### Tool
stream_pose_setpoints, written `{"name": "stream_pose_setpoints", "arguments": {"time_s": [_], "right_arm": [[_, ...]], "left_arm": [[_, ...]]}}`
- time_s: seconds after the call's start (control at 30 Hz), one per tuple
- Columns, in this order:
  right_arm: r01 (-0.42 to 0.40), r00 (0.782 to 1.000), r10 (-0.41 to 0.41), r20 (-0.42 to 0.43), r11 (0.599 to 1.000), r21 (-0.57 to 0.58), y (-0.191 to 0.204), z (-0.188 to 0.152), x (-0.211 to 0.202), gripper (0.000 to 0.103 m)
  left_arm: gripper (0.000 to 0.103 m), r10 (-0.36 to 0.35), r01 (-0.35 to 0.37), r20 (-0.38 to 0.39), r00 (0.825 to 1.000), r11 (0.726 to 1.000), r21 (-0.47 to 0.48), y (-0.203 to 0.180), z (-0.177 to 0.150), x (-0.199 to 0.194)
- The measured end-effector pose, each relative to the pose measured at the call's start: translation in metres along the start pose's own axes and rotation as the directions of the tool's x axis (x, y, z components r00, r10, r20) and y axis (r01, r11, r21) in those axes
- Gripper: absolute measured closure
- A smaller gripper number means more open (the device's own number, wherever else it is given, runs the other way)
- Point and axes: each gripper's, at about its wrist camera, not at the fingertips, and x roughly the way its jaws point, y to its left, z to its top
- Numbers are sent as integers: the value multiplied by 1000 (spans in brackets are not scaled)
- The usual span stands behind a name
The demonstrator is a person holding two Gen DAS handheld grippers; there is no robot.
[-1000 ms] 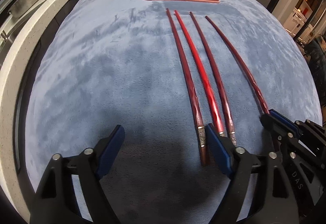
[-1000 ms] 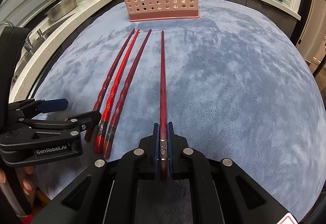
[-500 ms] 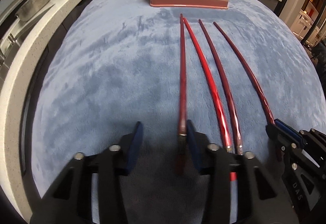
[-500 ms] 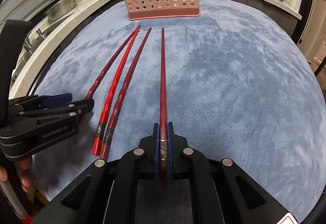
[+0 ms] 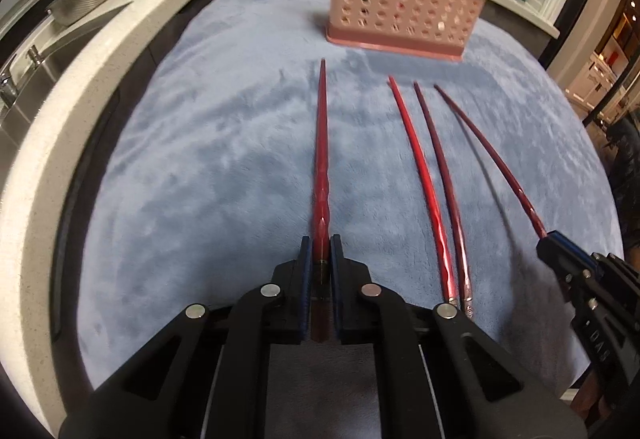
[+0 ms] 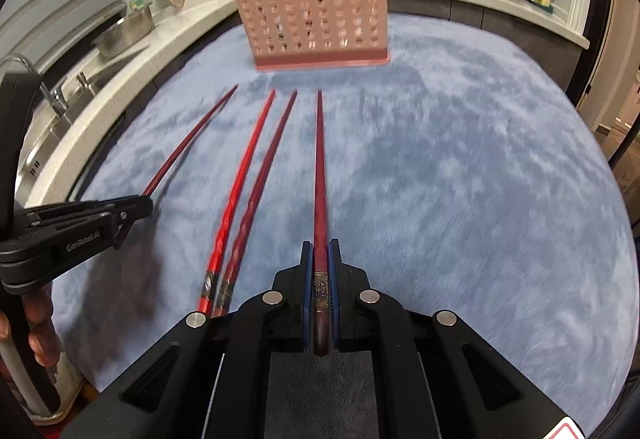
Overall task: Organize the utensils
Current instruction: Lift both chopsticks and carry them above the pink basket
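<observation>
L black two-finger gripper (image 5: 321,251) is clamped on the butt end of a dark-red twisted chopstick (image 5: 321,167); R black two-finger gripper (image 6: 320,257) is pinched on another dark-red chopstick w/ a brass band (image 6: 320,175). Btwn them, two more red chopsticks (image 6: 240,195) lie side by side on the blue-grey plush mat (image 6: 460,179), tips twd the far pink perforated plastic utensil basket (image 6: 316,19).
</observation>
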Motion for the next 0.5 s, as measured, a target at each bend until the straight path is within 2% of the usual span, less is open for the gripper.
{"name": "stream_pose_setpoints", "arguments": {"time_s": [0.27, 0.5], "right_arm": [[-11, 993, 9, 114, 1000, 23, -8, 35, -34, 96], [-21, 972, 15, 233, 999, 24, -12, 73, -69, 96]], "left_arm": [[95, -16, 16, 106, 994, 1000, -5, 7, 21, -37], [96, -31, 37, 219, 975, 999, -22, 18, 52, -74]]}}
